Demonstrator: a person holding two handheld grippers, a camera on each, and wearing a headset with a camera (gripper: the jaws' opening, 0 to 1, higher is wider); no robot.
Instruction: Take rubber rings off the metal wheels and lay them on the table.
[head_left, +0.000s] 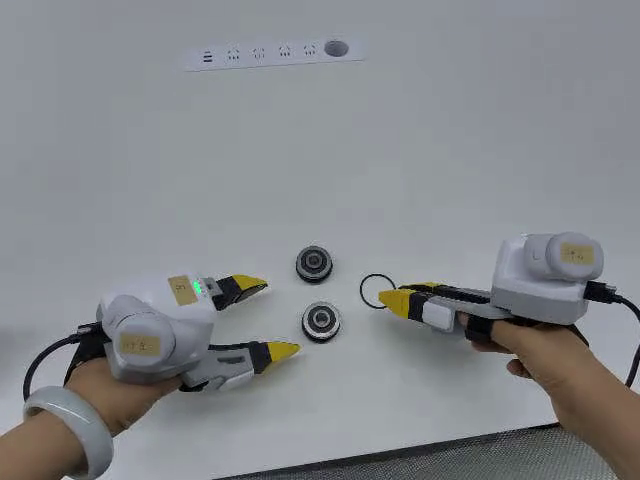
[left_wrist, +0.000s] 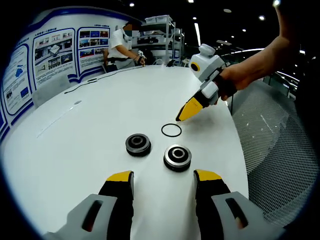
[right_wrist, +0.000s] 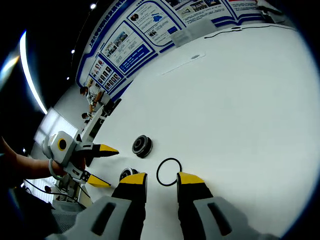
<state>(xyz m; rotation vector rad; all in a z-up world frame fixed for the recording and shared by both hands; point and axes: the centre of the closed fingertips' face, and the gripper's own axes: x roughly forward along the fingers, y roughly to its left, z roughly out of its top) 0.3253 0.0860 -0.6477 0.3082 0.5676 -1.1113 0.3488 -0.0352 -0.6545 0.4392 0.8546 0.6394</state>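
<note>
Two metal wheels stand on the white table: the far wheel (head_left: 314, 264) (left_wrist: 138, 144) (right_wrist: 142, 145) and the near wheel (head_left: 321, 321) (left_wrist: 177, 156), which in the right gripper view peeks out beside a jaw (right_wrist: 126, 173). A thin black rubber ring (head_left: 377, 291) (left_wrist: 171, 130) (right_wrist: 169, 171) lies flat to their right. My left gripper (head_left: 268, 318) (left_wrist: 164, 175) (right_wrist: 110, 166) is wide open, just left of the near wheel. My right gripper (head_left: 396, 299) (left_wrist: 181, 117) (right_wrist: 161, 180) points at the ring, its jaws a little apart with nothing between them.
A white power strip (head_left: 275, 52) lies at the back of the table. The table's front edge (head_left: 400, 455) runs close below both hands. A thin cable (left_wrist: 95, 80) crosses the far table, where a person (left_wrist: 120, 45) works.
</note>
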